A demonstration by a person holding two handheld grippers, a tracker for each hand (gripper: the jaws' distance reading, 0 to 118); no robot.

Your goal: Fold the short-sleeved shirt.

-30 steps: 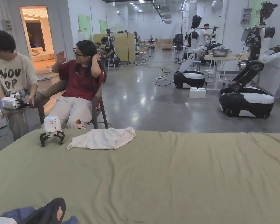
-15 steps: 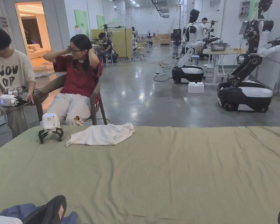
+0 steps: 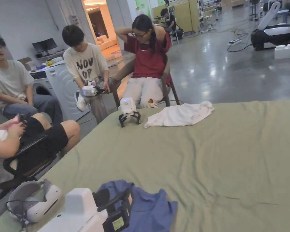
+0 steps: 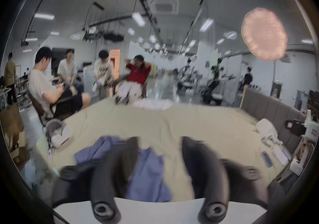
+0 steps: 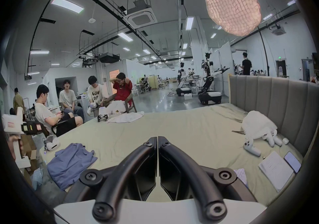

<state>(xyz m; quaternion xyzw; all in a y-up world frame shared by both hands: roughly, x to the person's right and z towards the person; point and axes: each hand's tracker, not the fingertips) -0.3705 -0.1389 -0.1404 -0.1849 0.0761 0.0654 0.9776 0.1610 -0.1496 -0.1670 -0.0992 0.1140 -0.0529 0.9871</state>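
A blue short-sleeved shirt [image 3: 147, 208] lies crumpled on the olive bed sheet [image 3: 220, 169] near the front left corner. My left gripper [image 3: 120, 201] hovers just over its near edge. In the left gripper view, which is blurred, the left gripper [image 4: 159, 143] is open, with the blue shirt [image 4: 146, 172] showing below and between the jaws. My right gripper [image 5: 157, 138] is shut on nothing, held above the bare sheet to the right of the blue shirt [image 5: 70, 162]. The left gripper [image 5: 32, 127] shows at the far left of the right gripper view.
A white garment [image 3: 179, 115] and a spare gripper [image 3: 128, 112] lie at the bed's far edge. A white headset [image 3: 35, 202] sits at the front left corner. By the padded headboard [image 5: 276, 100] are a white controller [image 5: 251, 148], a notebook [image 5: 276, 167] and a phone [image 5: 292, 161]. Several people sit beyond the left side.
The head camera has swung left and down, bringing the blue shirt and left gripper into fuller view. The seated person in red has put both hands behind the head.
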